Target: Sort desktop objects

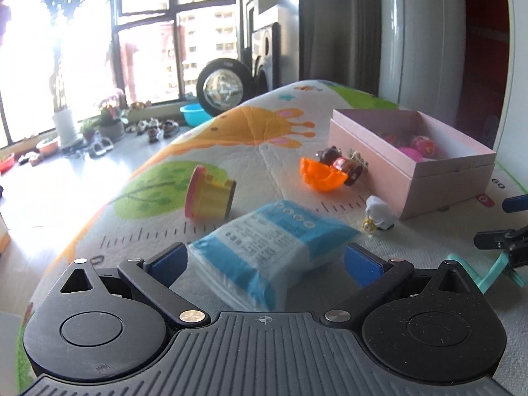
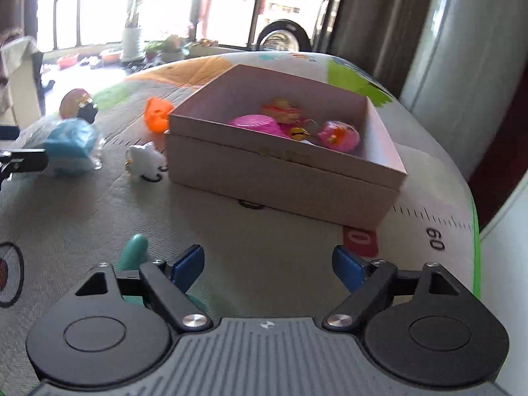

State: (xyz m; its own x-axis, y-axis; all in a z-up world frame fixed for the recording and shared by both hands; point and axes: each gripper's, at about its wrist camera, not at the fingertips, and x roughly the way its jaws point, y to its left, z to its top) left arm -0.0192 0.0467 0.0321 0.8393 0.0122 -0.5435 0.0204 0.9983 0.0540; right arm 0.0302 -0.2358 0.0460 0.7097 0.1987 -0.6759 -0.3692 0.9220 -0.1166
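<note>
A blue and white tissue pack lies on the play mat between the open fingers of my left gripper; the pads stand apart from it. The pack also shows in the right wrist view. My right gripper is open and empty over the mat in front of the pink box. A teal object lies beside its left finger. The box holds pink balls and small toys. An orange shell, a toy car, a yellow cup and a white figurine lie on the mat.
The mat covers a table that drops off at the left edge. A floor with plant pots, a blue bowl and a wheel lies beyond. A curtain and white wall stand to the right behind the box.
</note>
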